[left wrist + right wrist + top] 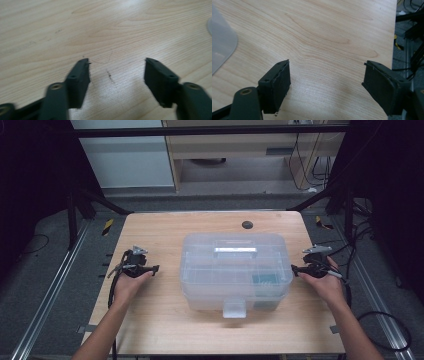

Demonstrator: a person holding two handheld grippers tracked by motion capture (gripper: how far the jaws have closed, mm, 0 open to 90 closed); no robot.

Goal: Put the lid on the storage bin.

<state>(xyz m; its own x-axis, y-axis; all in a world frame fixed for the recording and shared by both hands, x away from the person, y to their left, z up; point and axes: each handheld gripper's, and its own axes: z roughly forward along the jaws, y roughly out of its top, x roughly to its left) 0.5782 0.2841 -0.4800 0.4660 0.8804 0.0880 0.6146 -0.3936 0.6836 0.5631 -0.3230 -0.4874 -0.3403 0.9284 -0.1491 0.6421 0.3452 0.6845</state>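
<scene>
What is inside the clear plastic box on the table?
Through the closed lid of the clear plastic box, compartment dividers show and one teal item lies at the front right. The cloudy plastic hides anything else.

- Clear plastic storage box [235, 270]: closed, lid flat with a handle on top, front latch facing the person.
- It sits upright at mid-table, corner visible in the right gripper view [222, 47].
</scene>
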